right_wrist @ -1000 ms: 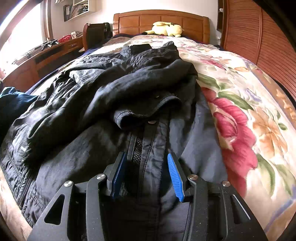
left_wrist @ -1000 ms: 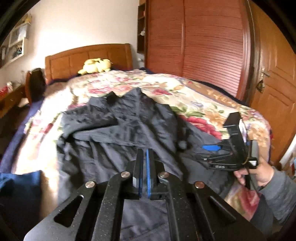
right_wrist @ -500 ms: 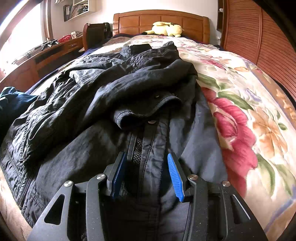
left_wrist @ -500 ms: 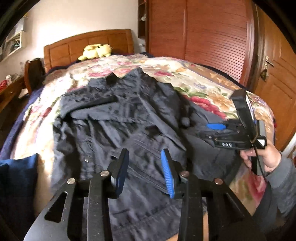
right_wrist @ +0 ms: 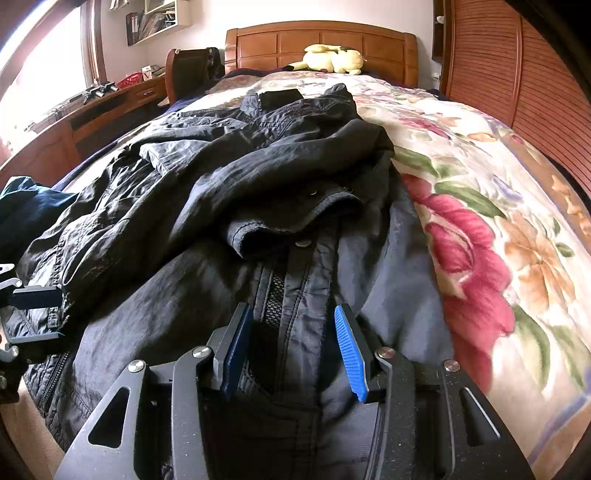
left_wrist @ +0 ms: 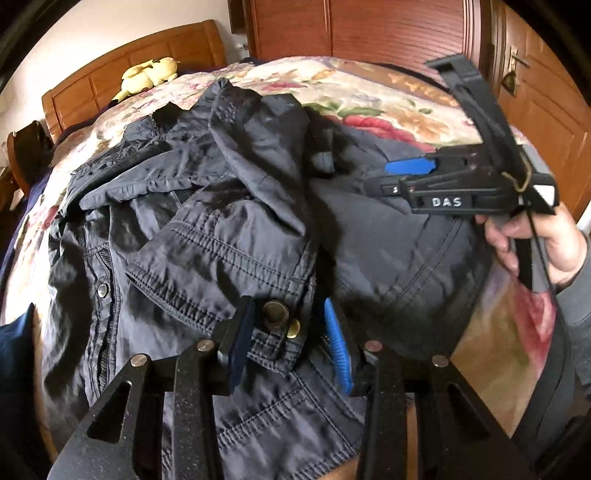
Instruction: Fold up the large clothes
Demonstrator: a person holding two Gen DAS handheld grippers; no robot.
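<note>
A large dark jacket lies crumpled on the floral bedspread, one sleeve folded across its front. My left gripper is low over the near sleeve end; its jaws are opening, and the cuff tab with its metal snap sits between the blue pads without being pressed. In the right wrist view the jacket fills the bed's left half. My right gripper stands open astride the zipper placket at the hem. A hand holds the right gripper over the jacket's right side.
A yellow plush toy lies by the wooden headboard. Louvered wardrobe doors and a room door stand to the right of the bed. A desk and chair are on the left. A dark blue garment lies at the bed's left edge.
My left gripper went from shut to open, sank toward the jacket and now straddles the sleeve cuff. The right gripper and the jacket under it have not moved.
</note>
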